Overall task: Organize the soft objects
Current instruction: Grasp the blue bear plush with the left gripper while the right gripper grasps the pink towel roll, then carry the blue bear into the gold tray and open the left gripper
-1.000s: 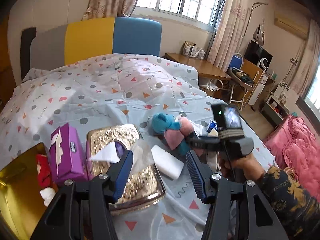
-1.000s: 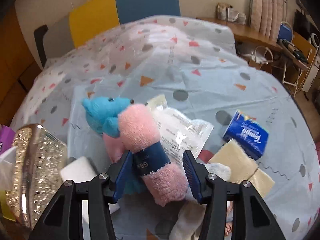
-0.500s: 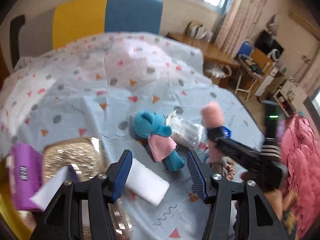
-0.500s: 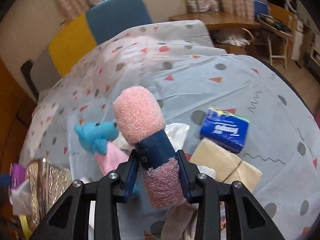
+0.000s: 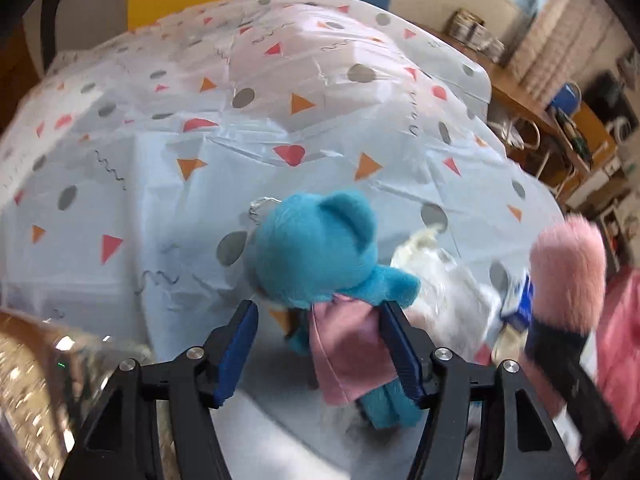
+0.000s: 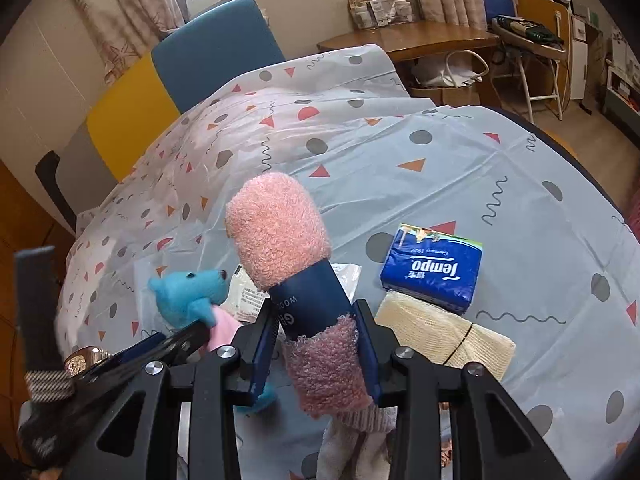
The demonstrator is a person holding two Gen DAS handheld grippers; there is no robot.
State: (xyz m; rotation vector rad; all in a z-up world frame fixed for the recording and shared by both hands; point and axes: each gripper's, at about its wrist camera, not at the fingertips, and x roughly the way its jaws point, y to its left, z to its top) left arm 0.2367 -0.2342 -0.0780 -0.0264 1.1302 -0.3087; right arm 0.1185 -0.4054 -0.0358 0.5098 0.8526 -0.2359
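Note:
My right gripper (image 6: 316, 344) is shut on a rolled pink towel with a navy band (image 6: 288, 248) and holds it up above the bed. The towel also shows at the right of the left wrist view (image 5: 568, 276). A blue plush bear in a pink dress (image 5: 320, 252) lies on the patterned sheet; it also shows in the right wrist view (image 6: 188, 292). My left gripper (image 5: 320, 344) is open, its fingers on either side of the bear's body, just short of touching it.
A blue Tempo tissue pack (image 6: 432, 268) and a folded cream cloth (image 6: 440, 332) lie to the right. A clear plastic packet (image 5: 448, 288) lies beside the bear. A gold tin (image 5: 28, 400) sits at the lower left. A wooden desk (image 6: 408, 40) stands behind the bed.
My left gripper has moved forward and down until its open fingers straddle the bear. My right gripper closed on the pink towel and lifted it off the bed.

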